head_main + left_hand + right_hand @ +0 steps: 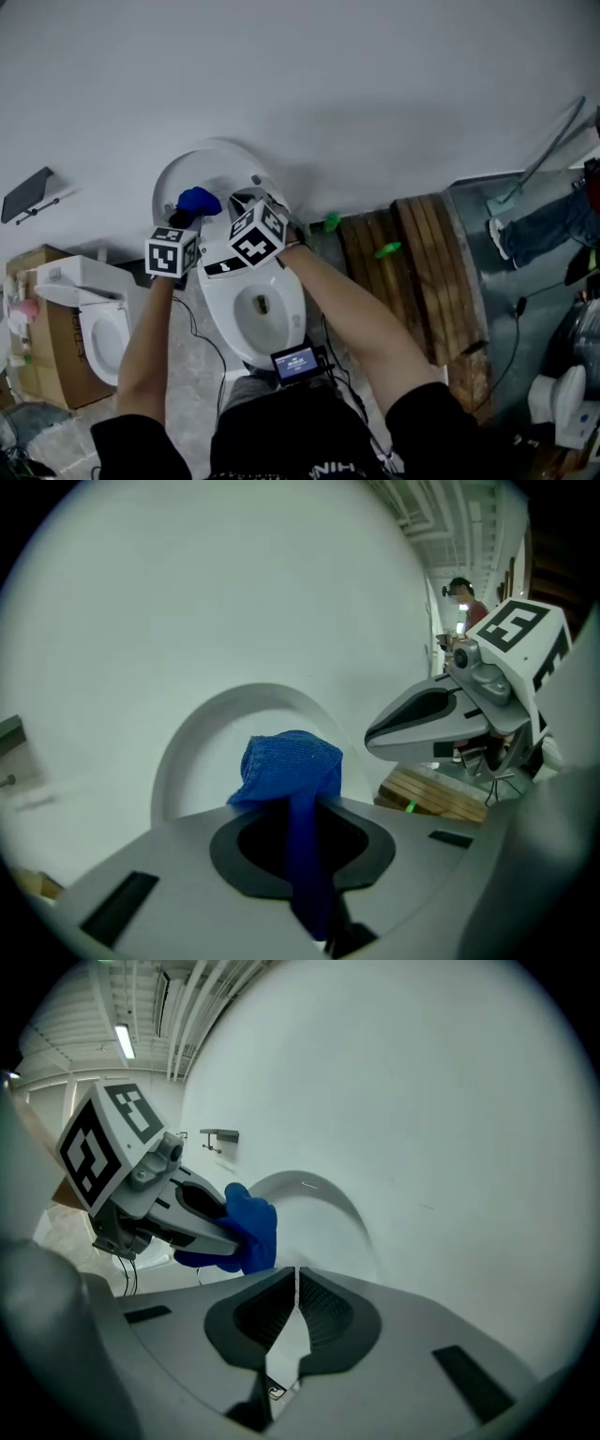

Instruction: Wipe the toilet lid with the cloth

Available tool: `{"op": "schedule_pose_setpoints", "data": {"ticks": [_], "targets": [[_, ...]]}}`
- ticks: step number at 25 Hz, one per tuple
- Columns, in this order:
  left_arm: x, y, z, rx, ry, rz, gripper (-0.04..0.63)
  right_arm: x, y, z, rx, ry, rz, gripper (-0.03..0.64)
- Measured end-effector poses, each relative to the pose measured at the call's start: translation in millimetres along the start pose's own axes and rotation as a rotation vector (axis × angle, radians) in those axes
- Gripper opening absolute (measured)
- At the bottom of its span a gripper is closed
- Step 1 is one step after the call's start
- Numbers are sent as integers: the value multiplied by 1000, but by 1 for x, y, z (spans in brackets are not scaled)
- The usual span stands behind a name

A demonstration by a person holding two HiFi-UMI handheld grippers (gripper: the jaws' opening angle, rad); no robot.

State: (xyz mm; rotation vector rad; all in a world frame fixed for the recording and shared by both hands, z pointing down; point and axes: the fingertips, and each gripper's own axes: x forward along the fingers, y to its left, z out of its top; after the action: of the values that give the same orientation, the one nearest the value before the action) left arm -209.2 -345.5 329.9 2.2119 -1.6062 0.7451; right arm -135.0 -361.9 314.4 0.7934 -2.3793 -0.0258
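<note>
Blue cloth (291, 761) pinched in the left gripper (309, 855), just in front of the upright toilet lid (211, 161).
Right gripper (297, 1312) close beside it, jaws closed together with nothing between them; white wall (375, 84) behind the lid.

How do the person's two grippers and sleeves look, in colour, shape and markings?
The left gripper and right gripper have light grey moulded bodies with dark jaw pads. Each carries a white cube with black square markers. The sleeves are black.
</note>
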Motion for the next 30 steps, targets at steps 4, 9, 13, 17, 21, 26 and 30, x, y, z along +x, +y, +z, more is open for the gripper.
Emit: {"op": "schedule_pose_setpoints", "data": {"ticks": [4, 9, 13, 17, 21, 26, 30], "targets": [[-26, -16, 12, -22, -47, -22, 54, -24, 1, 10, 12, -27, 12, 25], [-55, -34, 5, -58, -71, -14, 54, -41, 5, -7, -9, -14, 46, 21], [-70, -46, 0, -97, -82, 0, 54, -48, 5, -17, 11, -24, 90, 21], [-82, -55, -8, -110, -82, 7, 54, -56, 8, -22, 8, -28, 114, 21], [-98, -67, -17, -124, -75, 9, 54, -71, 14, -28, 13, -47, 116, 21], [-119, -78, -32, -116, -71, 7, 54, -87, 21, -37, 26, -42, 95, 21], [-143, -90, -49, -106, -79, -22, 54, -109, 44, -44, 33, -31, 73, 21]]}}
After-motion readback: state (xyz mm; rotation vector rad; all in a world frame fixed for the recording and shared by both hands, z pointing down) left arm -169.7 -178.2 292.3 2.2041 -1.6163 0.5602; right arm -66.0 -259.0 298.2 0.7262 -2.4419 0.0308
